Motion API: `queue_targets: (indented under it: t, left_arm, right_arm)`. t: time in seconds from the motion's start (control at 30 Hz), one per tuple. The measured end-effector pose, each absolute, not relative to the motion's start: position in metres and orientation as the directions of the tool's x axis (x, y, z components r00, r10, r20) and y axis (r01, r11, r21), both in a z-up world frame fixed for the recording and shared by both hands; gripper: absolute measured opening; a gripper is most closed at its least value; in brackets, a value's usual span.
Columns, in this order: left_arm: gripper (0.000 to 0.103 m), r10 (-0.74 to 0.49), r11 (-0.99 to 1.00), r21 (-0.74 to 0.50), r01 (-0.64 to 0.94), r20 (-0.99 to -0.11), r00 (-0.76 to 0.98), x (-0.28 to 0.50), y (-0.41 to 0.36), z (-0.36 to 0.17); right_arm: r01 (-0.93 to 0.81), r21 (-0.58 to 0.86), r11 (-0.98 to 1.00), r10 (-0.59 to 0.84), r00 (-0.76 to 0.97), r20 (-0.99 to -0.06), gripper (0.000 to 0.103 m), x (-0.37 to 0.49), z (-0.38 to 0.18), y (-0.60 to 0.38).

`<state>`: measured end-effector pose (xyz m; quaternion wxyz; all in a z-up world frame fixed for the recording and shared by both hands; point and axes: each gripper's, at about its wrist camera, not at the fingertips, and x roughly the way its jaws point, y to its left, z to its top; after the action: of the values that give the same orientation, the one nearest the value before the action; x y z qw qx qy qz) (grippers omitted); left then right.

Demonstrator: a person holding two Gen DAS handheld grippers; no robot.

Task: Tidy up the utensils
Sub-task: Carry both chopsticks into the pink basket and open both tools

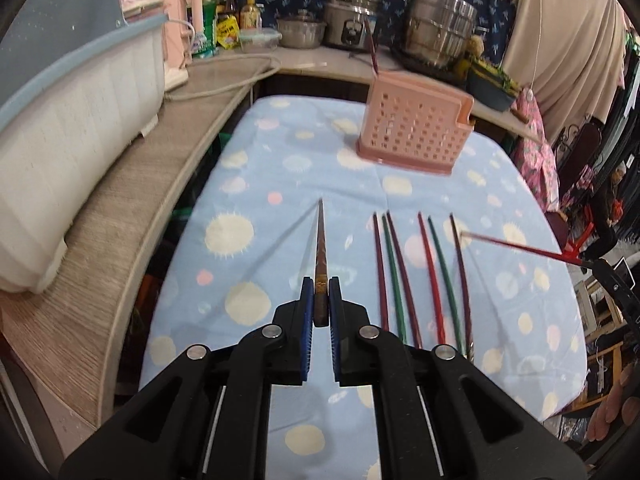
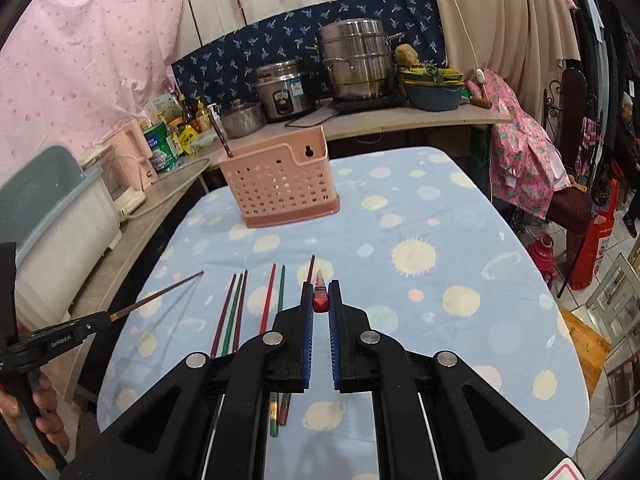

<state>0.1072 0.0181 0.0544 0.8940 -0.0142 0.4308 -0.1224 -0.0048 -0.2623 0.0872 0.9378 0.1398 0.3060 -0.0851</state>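
My left gripper (image 1: 321,300) is shut on a dark brown chopstick (image 1: 321,248) that points forward above the table; it also shows in the right wrist view (image 2: 160,294). My right gripper (image 2: 320,300) is shut on a red chopstick (image 2: 320,299), seen end-on; in the left wrist view it (image 1: 516,245) reaches in from the right. Several red, green and dark purple chopsticks (image 1: 420,276) lie side by side on the blue spotted tablecloth (image 1: 280,184). A pink perforated utensil holder (image 1: 414,128) stands at the far side with one chopstick (image 1: 372,46) upright in it.
A wooden counter (image 1: 120,216) runs along the left with a white-and-blue bin (image 1: 72,112) and a pink appliance (image 1: 182,36). Pots, a rice cooker (image 2: 282,90) and bottles stand at the back. A chair with pink cloth (image 2: 528,152) is at the right.
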Motion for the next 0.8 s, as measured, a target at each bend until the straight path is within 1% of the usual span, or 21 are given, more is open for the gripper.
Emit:
queue_targets:
  t: [0.27, 0.5, 0.8]
  left_arm:
    - [0.007, -0.238, 0.971, -0.156, 0.182, -0.703, 0.671, 0.133, 0.024, 0.096]
    - [0.007, -0.236, 0.972, -0.162, 0.171, -0.675, 0.700, 0.159, 0.024, 0.122]
    - [0.007, -0.267, 0.964, -0.168, 0.208, -0.632, 0.727, 0.186, 0.007, 0.156]
  right_arm:
    - [0.246, 0.209, 0.947, -0.101, 0.841, -0.531, 0.007, 0.008, 0.122, -0.277]
    - [0.256, 0.218, 0.942, -0.111, 0.848, -0.519, 0.007, 0.020, 0.132, -0.289]
    - [0.239, 0.258, 0.936, -0.088, 0.870, -0.486, 0.007, 0.043, 0.148, -0.301]
